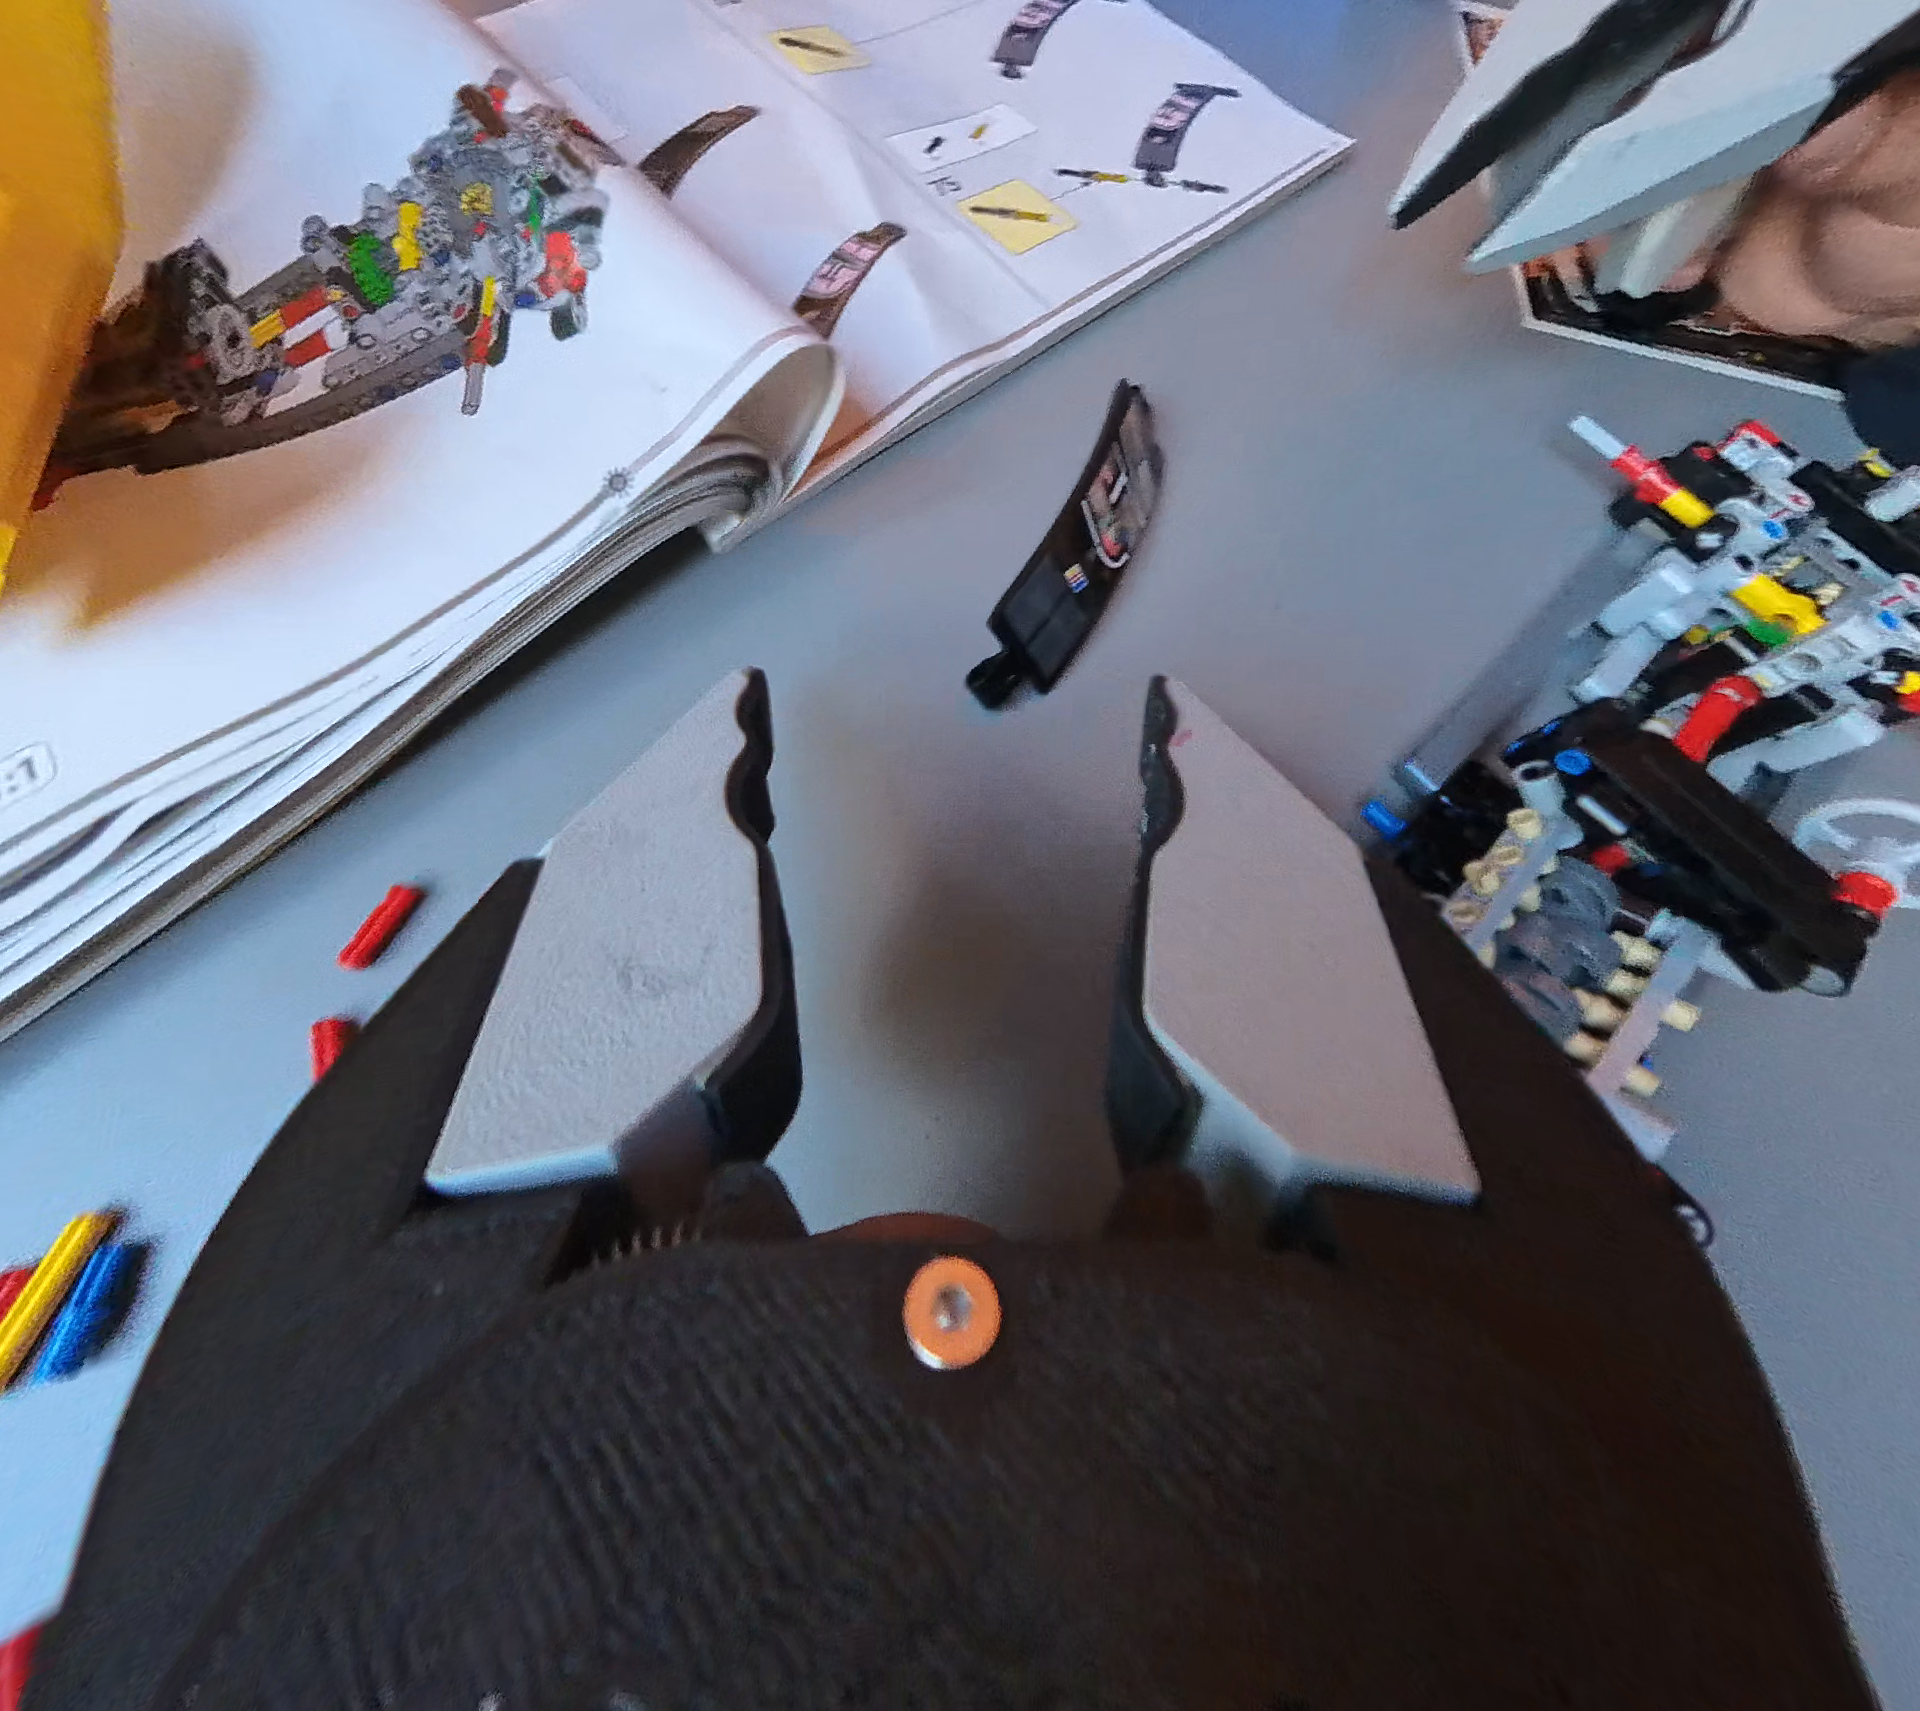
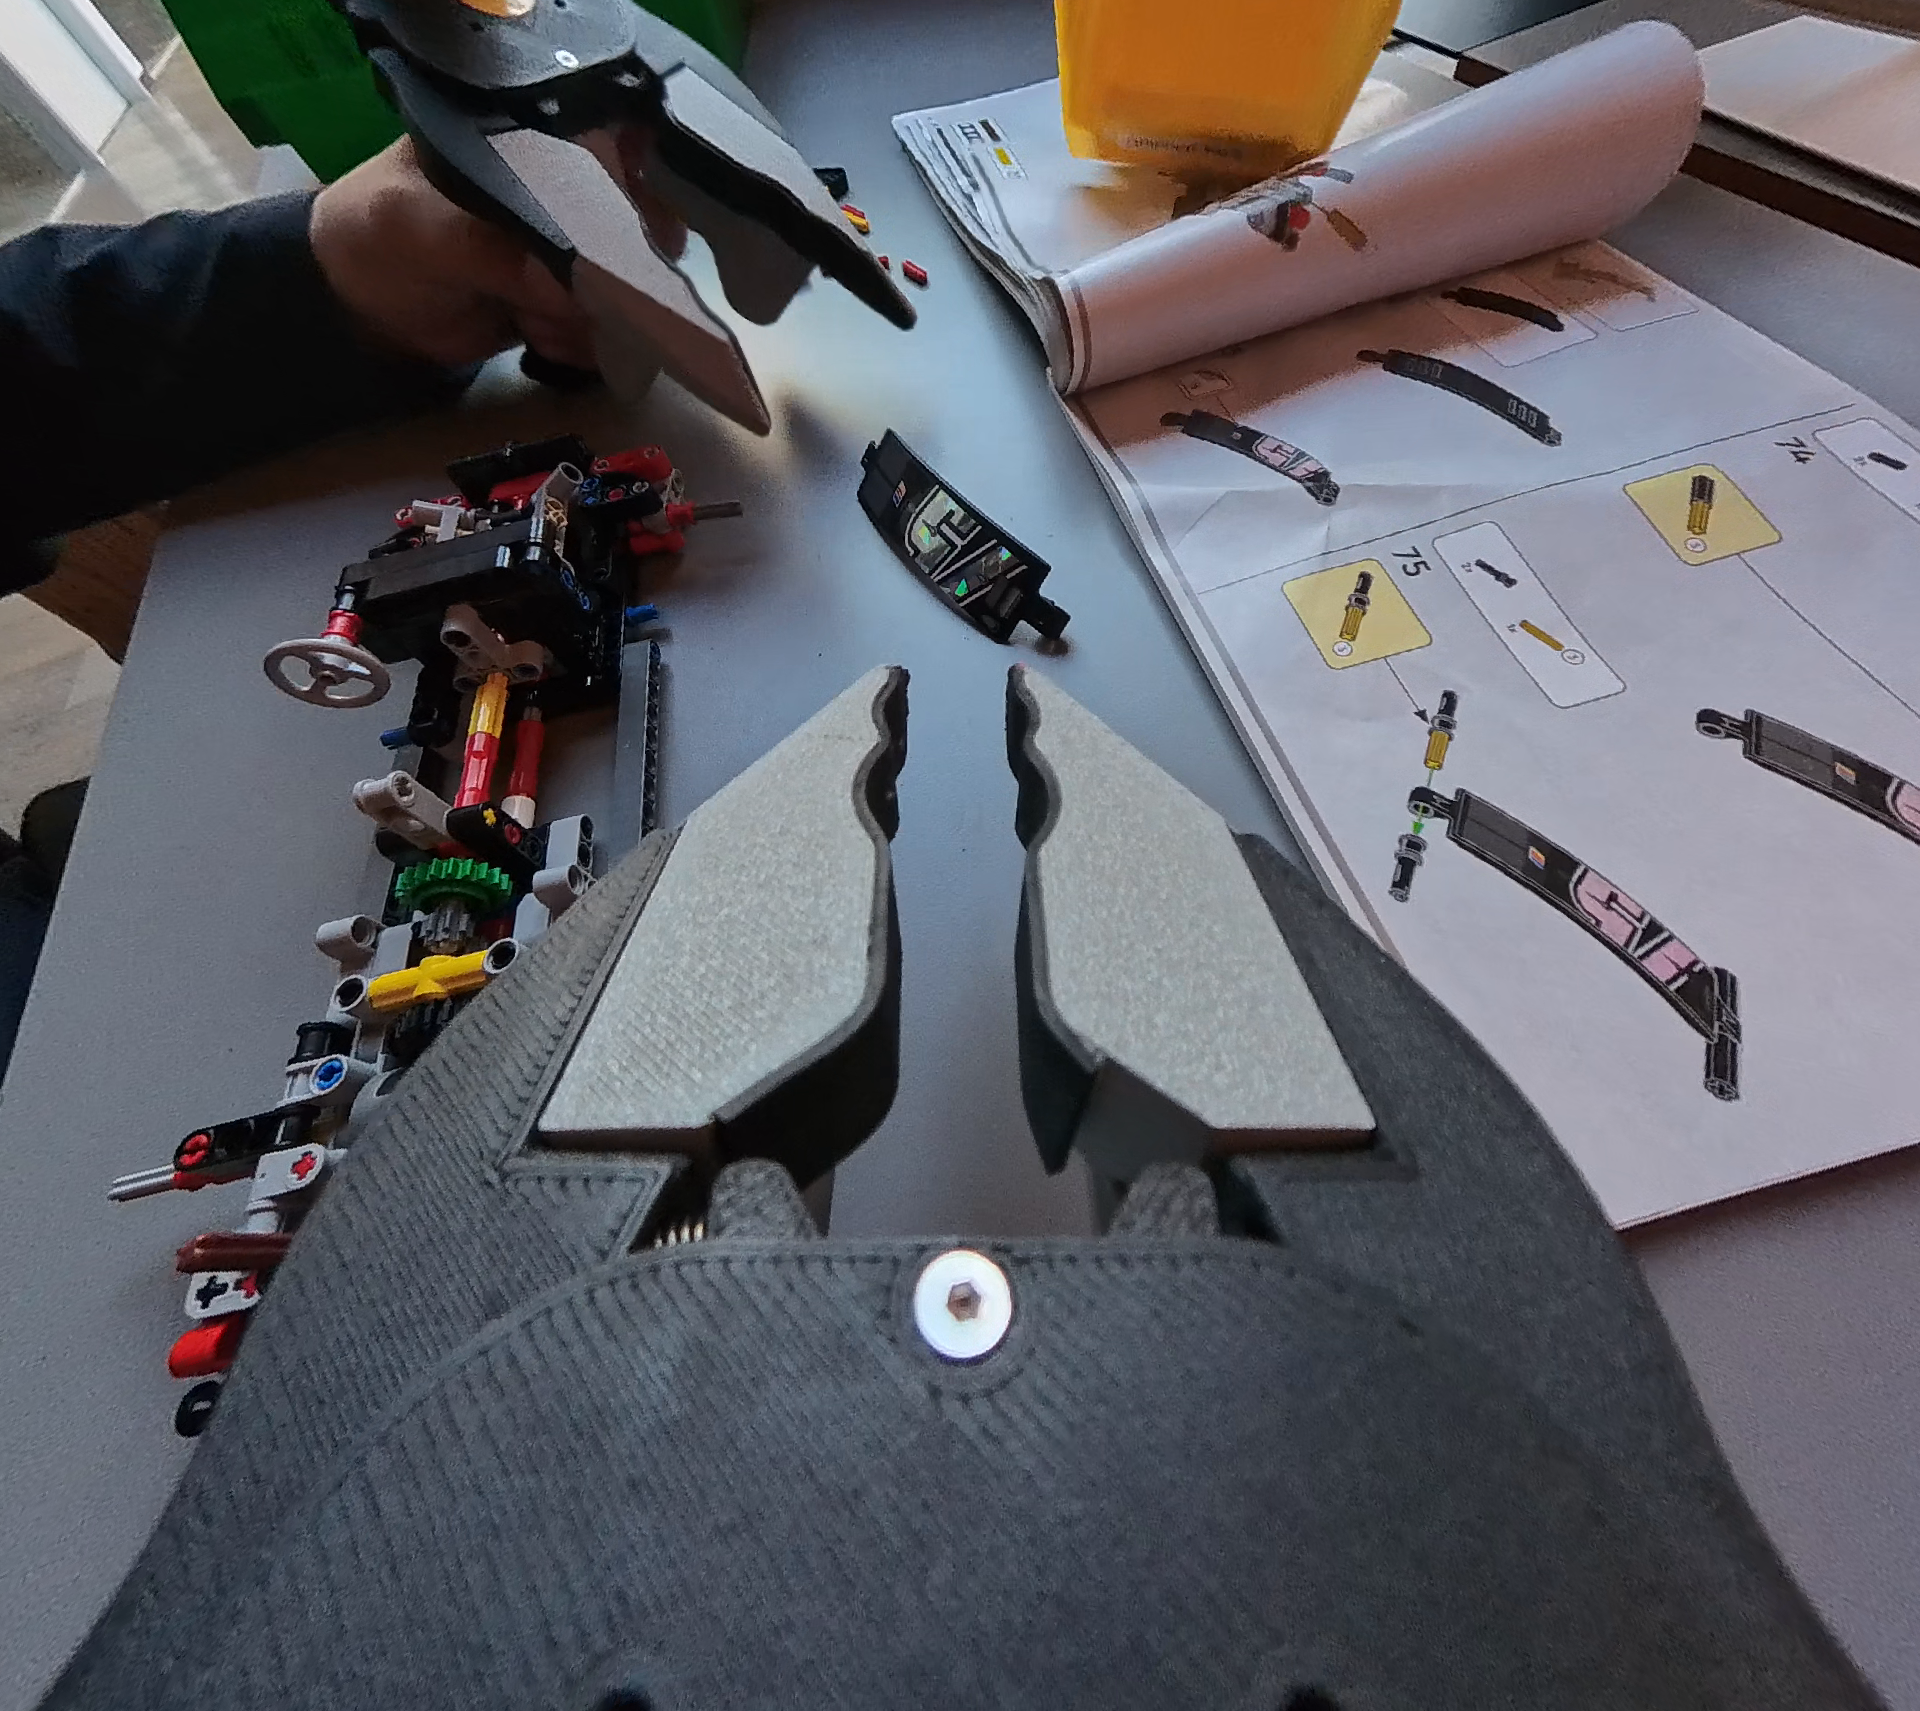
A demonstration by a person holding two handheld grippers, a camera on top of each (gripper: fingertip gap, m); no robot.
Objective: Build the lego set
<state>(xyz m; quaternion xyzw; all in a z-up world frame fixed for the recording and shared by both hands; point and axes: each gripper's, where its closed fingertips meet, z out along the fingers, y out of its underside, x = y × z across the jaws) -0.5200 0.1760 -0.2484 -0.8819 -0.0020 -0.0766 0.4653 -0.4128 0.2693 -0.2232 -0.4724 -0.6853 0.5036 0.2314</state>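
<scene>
Two hand-held grippers over grey table [image 2: 935,435] | open booklet [image 2: 1558,622] beside part-built brick chassis [image 2: 468,726] | black curved panel [image 2: 956,555] flat on table between them | left hand-held gripper [image 1: 956,695] jaws wide, bare, just short of panel | right hand-held gripper [image 2: 956,685] jaws narrowly apart, bare, near panel.

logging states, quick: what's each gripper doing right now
Left gripper: open, empty, near black curved panel.
Right gripper: narrowly open, empty.
</scene>
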